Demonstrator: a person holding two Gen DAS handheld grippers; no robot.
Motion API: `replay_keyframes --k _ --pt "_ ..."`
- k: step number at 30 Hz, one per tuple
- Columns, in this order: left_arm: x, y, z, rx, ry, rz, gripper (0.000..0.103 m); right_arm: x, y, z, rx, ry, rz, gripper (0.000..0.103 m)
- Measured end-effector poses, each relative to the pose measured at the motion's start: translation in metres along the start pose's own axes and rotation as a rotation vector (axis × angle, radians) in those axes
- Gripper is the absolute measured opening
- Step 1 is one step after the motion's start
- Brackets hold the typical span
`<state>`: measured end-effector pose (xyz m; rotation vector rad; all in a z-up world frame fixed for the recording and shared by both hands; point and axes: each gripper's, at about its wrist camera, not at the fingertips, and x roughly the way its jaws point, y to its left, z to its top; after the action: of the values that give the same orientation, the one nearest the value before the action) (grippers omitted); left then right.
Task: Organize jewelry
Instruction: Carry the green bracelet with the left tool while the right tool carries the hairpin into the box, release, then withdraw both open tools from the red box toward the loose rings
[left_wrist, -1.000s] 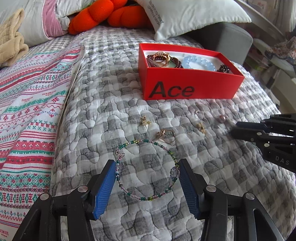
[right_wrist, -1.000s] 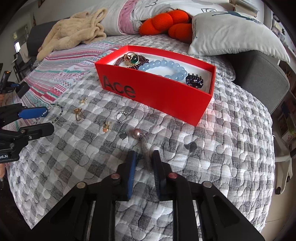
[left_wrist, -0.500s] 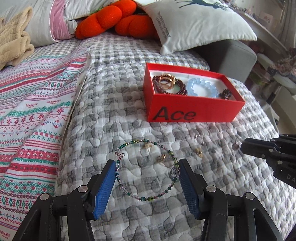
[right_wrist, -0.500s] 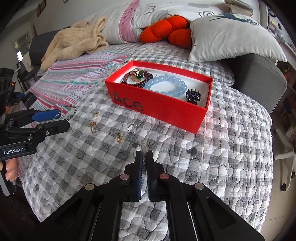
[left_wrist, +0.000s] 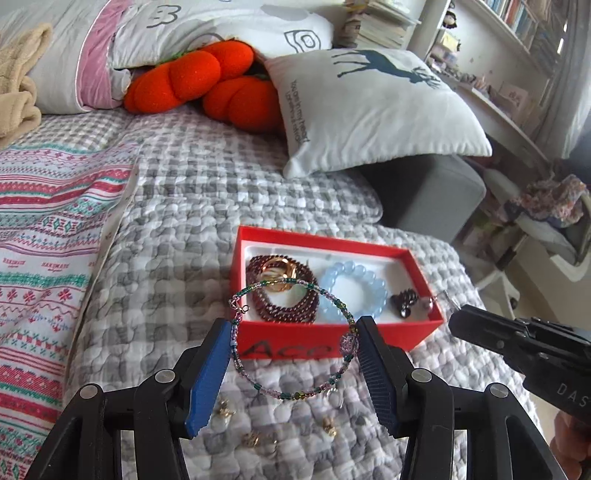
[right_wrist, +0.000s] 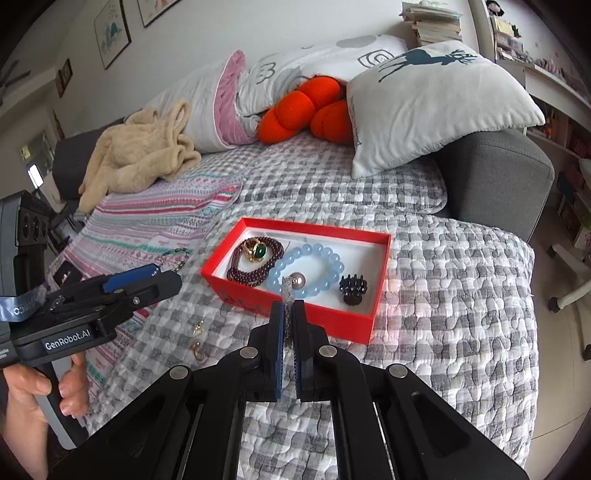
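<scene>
Jewelry fills the red box (left_wrist: 334, 341) on the grey checked quilt (left_wrist: 177, 258): in the left wrist view a garnet strand (left_wrist: 284, 308), a blue bead bracelet (left_wrist: 354, 291) and a dark clip (left_wrist: 404, 304) lie inside. The left gripper (left_wrist: 291, 354) holds a seed-bead bangle (left_wrist: 291, 332) stretched between its half-spread fingers, raised before the box. Small gold pieces (left_wrist: 258, 439) lie on the quilt nearer. In the right wrist view the right gripper (right_wrist: 288, 317) has its fingers pinched tight on a pearl pin (right_wrist: 295, 282), raised before the box (right_wrist: 343, 317). The left hand (right_wrist: 48, 387) grips its handle at left.
</scene>
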<state>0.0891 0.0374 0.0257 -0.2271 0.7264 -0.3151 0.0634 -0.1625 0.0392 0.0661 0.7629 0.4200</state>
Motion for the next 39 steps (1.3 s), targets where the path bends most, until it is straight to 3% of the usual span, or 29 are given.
replay_keyframes --k 11,15,18,22,29,39 --pt "0.058 -0.015 0.008 0.005 0.011 0.008 0.058 0.027 -0.027 0.014 0.098 -0.016 -0.007 0.004" --pt "0.066 -0.014 0.008 -0.015 0.003 0.017 0.063 0.034 -0.035 0.014 0.104 -0.002 -0.023 0.004" --pt "0.065 -0.014 0.009 -0.012 -0.013 0.04 0.074 0.035 -0.039 0.014 0.108 -0.001 -0.025 0.004" --pt "0.059 -0.012 0.01 -0.019 -0.005 0.032 0.074 0.036 -0.04 0.014 0.111 0.0 -0.021 0.004" --pt "0.031 -0.01 0.004 0.028 -0.006 0.089 0.077 0.04 -0.034 0.015 0.101 0.006 -0.023 0.004" --pt "0.014 0.017 -0.026 0.047 0.093 0.172 0.077 0.062 -0.023 0.02 0.075 0.021 -0.044 0.006"
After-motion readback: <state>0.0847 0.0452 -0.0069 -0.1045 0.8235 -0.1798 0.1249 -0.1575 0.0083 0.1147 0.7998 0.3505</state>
